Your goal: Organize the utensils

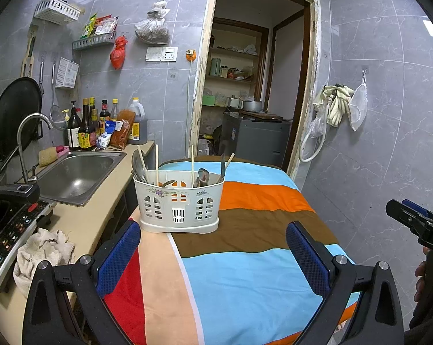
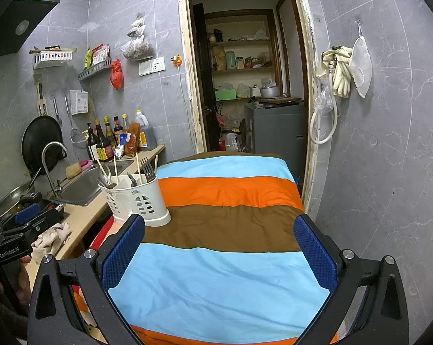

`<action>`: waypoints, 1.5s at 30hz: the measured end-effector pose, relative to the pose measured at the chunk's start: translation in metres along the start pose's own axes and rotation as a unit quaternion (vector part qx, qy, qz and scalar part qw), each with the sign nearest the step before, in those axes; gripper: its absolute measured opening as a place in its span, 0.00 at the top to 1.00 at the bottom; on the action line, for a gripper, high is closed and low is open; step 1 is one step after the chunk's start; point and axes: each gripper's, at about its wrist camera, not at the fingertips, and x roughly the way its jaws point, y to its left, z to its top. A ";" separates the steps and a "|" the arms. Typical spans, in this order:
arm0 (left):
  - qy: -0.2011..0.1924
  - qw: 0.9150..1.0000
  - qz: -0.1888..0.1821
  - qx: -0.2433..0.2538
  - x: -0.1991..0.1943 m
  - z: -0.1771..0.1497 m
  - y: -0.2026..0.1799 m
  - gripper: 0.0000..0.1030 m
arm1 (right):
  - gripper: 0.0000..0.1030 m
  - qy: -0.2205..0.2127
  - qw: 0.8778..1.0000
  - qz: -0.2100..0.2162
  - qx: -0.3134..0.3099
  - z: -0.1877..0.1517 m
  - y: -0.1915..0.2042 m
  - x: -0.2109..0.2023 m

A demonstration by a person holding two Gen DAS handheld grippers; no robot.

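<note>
A white plastic utensil caddy (image 1: 178, 205) stands at the left edge of a table with a striped cloth (image 1: 245, 258). It holds wooden chopsticks (image 1: 156, 165), spoons (image 1: 203, 176) and a fork (image 1: 222, 165). In the right wrist view the caddy (image 2: 135, 199) stands front left, with a fork (image 2: 148, 169) sticking up. My left gripper (image 1: 213, 247) is open and empty, just in front of the caddy. My right gripper (image 2: 219, 244) is open and empty above the cloth (image 2: 230, 273), to the right of the caddy.
A counter on the left carries a steel sink (image 1: 75, 175) with a tap (image 1: 29, 141), sauce bottles (image 1: 87, 126), an induction cooker (image 1: 9, 230) and a rag (image 1: 43, 253). A black pan (image 1: 15, 115) leans on the wall. An open doorway (image 1: 253, 86) lies behind the table.
</note>
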 end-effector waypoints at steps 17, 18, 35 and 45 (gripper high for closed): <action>-0.001 1.000 0.001 0.000 0.000 -0.001 -0.002 0.01 | 0.02 0.000 1.000 0.001 -0.001 0.001 -0.002 0.001; -0.001 1.000 0.001 0.000 0.000 0.000 -0.002 0.01 | 0.02 0.000 1.000 0.001 -0.001 0.002 -0.002 0.001; -0.001 1.000 0.001 0.000 0.000 0.000 0.001 0.01 | 0.02 0.001 1.000 0.001 -0.001 0.002 -0.001 0.001; -0.001 1.000 0.000 0.000 0.000 -0.001 0.000 0.01 | 0.02 0.001 1.000 0.001 -0.001 0.002 -0.001 0.001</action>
